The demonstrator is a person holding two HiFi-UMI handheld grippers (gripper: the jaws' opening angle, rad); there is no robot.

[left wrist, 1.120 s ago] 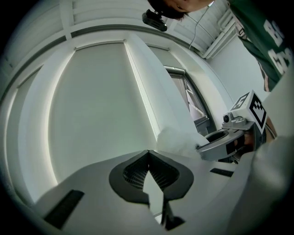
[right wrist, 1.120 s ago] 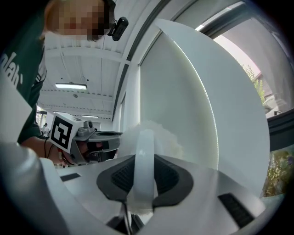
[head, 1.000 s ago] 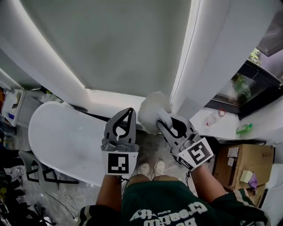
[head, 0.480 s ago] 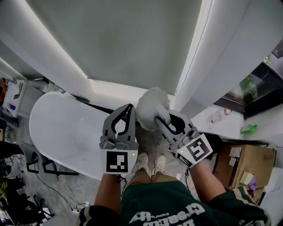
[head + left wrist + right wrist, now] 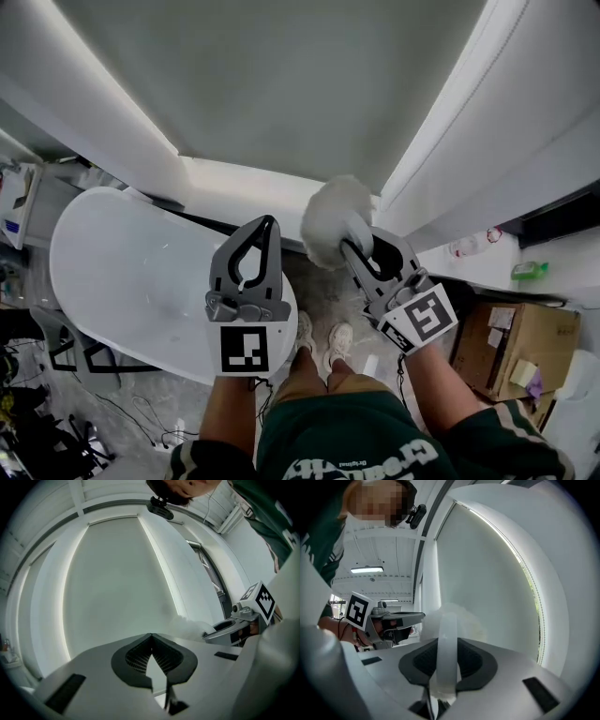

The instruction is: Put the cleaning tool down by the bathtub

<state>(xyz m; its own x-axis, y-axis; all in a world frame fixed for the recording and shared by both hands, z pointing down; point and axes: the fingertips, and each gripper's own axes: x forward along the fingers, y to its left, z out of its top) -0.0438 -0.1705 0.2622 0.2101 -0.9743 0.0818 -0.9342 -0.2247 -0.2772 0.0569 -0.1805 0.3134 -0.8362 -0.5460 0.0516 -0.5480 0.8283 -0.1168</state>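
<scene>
While the left gripper (image 5: 268, 223) hangs closed, empty, the right gripper (image 5: 357, 246) clamps a fluffy white cleaning tool (image 5: 327, 215).

The scene is taken in from the person's head, steeply downward, so that the left tool (image 5: 266, 225), the right tool (image 5: 359, 251), the bathtub (image 5: 112, 253) and the floor (image 5: 323, 291) are seen from well above. A wide-angle camera is also carried on each tool, set close behind its jaws and aimed along them toward the pale wall (image 5: 112, 573). In the left gripper view the right tool is caught at the right edge. In the right gripper view the left tool is caught at the left. The fluffy duster (image 5: 328, 217) is shared by all three views.
</scene>
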